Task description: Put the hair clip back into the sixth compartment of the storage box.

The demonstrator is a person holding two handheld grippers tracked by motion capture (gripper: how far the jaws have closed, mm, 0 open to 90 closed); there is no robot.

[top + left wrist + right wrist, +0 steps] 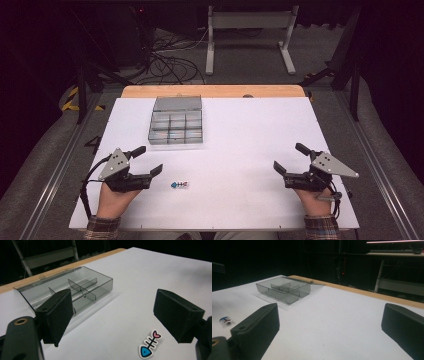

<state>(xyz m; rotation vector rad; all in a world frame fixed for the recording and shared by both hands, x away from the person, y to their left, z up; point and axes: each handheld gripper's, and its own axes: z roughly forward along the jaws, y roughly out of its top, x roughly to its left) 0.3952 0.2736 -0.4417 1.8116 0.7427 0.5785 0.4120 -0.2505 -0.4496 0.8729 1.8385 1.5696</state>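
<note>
Fish sticker [179, 185] flat on table [250, 150], just beside open left gripper [149, 160].

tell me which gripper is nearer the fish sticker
The left gripper: the fish sticker lies just beside its jaws, while the right gripper sits far across the table.

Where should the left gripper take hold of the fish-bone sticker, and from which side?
The fish-bone sticker lies flat on the white table, so come from above with the open left gripper and pinch its narrow spine, probably; it looks thin, so lifting an edge may be needed.
</note>
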